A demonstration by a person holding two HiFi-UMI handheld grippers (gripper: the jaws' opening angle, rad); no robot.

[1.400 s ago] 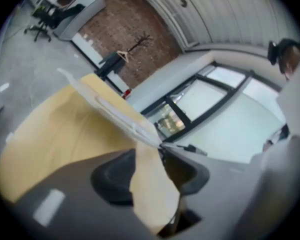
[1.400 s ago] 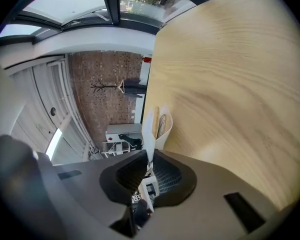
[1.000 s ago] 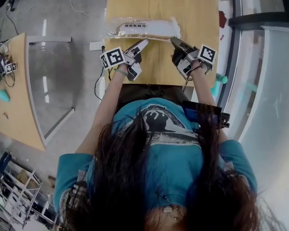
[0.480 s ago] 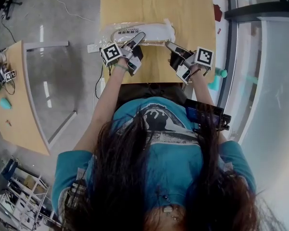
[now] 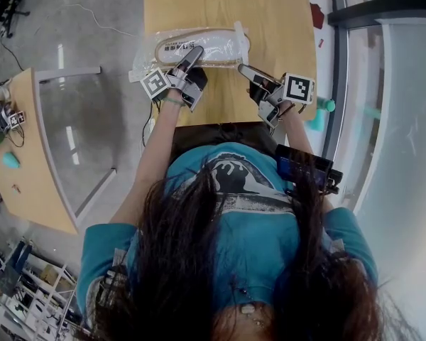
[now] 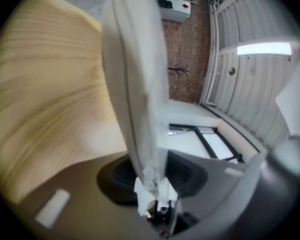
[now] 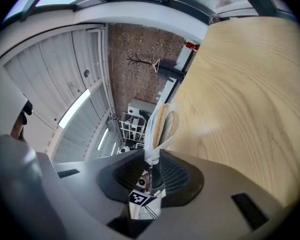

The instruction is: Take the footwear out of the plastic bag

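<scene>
A clear plastic bag (image 5: 145,52) with a pale flat piece of footwear (image 5: 213,45) inside lies across the wooden table (image 5: 270,13). My left gripper (image 5: 192,53) reaches onto the bag's near edge at its middle. In the left gripper view its jaws (image 6: 152,186) are closing, and the bag's plastic (image 6: 135,84) is pinched between them. My right gripper (image 5: 243,67) is at the bag's right end. Its jaws (image 7: 152,161) are opening slightly, with the bag's edge (image 7: 151,136) still caught between the pads. The tan sole (image 7: 162,119) shows through the plastic.
A second wooden table (image 5: 35,169) stands to the left with a teal object (image 5: 11,160) and small devices on it. A glass wall and dark frame run along the right, with a teal thing (image 5: 319,116) beside the table. Grey floor shows between the tables.
Both grippers moved forward to the bag. The left one went from beside the bag onto its near edge and narrowed its jaws on the plastic. The right one stayed at the bag's right end.
</scene>
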